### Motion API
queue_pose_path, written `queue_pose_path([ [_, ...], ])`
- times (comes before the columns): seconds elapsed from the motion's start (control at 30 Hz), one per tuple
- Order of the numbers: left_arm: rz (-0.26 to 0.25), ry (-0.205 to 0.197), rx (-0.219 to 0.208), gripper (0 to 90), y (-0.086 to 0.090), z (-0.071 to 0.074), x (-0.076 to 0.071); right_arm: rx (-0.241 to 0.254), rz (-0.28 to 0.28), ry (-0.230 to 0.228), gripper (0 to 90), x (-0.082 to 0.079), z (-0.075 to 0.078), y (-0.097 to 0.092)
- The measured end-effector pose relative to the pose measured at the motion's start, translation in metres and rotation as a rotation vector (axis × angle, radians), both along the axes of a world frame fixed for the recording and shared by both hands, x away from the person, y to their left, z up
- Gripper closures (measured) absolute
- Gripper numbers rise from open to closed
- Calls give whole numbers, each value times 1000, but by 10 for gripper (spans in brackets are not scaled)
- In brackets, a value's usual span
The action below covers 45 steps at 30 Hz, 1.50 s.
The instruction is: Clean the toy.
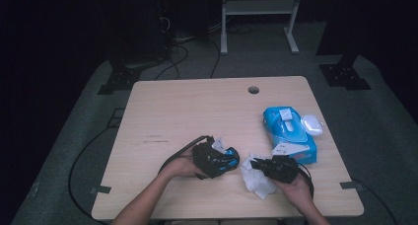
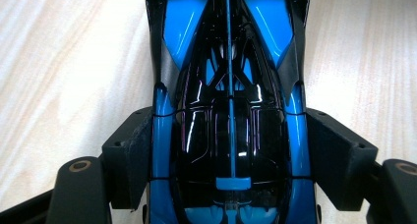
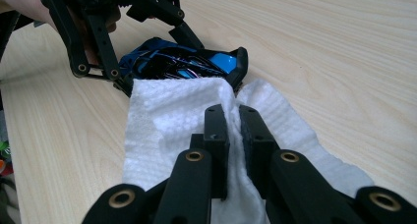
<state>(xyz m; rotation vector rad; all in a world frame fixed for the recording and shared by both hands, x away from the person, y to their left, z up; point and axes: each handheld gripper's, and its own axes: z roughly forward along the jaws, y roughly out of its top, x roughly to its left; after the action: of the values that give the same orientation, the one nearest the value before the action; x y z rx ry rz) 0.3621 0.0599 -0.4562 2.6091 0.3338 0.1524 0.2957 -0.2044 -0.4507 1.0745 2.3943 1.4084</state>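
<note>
Glossy blue-and-black toy car (image 2: 228, 130), sleek and smooth, sits clamped between my left gripper (image 1: 213, 158) jaws near the wooden table's (image 1: 197, 106) front edge. My right gripper (image 3: 235, 130) pinches a dimpled white wipe (image 3: 172, 121) touching the car's end.

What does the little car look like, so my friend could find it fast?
Look at the near edge of the wooden table, just left of the white wipe. The left gripper is clamped around a toy car. It is shiny black and bright blue, unlike the pale wipe beside it.
</note>
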Motion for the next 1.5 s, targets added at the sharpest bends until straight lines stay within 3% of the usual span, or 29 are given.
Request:
queue_pose_path([
  [0.23, 9, -12, -14, 261, 0, 8, 4, 8, -8, -1, 827, 0, 2, -2],
  [0.33, 17, -23, -11, 261, -1, 15, 12, 9, -14, -7, 828, 1, 3, -4],
  [0.47, 68, -39, -7, 260, -2, 17, 28, -4, -25, -12, 828, 2, 2, -8],
  [0.63, 107, -22, -10, 259, -1, 8, 42, -21, -49, -4, 827, 4, -2, -17],
  [0.7, 116, 10, -43, 277, 1, 6, 46, -28, -56, 2, 827, 5, -3, -19],
  [0.73, 123, 19, -65, 277, 2, 4, 47, -28, -61, 3, 823, 6, -4, -20],
  [0.87, 123, 8, -63, 239, 4, 5, 47, -52, -66, 6, 803, 8, -7, -20],
  [1.07, 151, -19, -116, 169, 10, 13, 45, -99, -69, -7, 632, 9, -9, -17],
  [1.2, 156, -38, -147, 161, 18, 17, 41, -73, -72, -12, 553, 9, -7, -21],
  [1.33, 169, -50, -194, 159, 27, 22, 35, -35, -74, -25, 518, 7, -5, -27],
  [1.5, 174, -64, -214, 159, 39, 26, 26, -18, -68, -29, 500, 6, -3, -29],
])
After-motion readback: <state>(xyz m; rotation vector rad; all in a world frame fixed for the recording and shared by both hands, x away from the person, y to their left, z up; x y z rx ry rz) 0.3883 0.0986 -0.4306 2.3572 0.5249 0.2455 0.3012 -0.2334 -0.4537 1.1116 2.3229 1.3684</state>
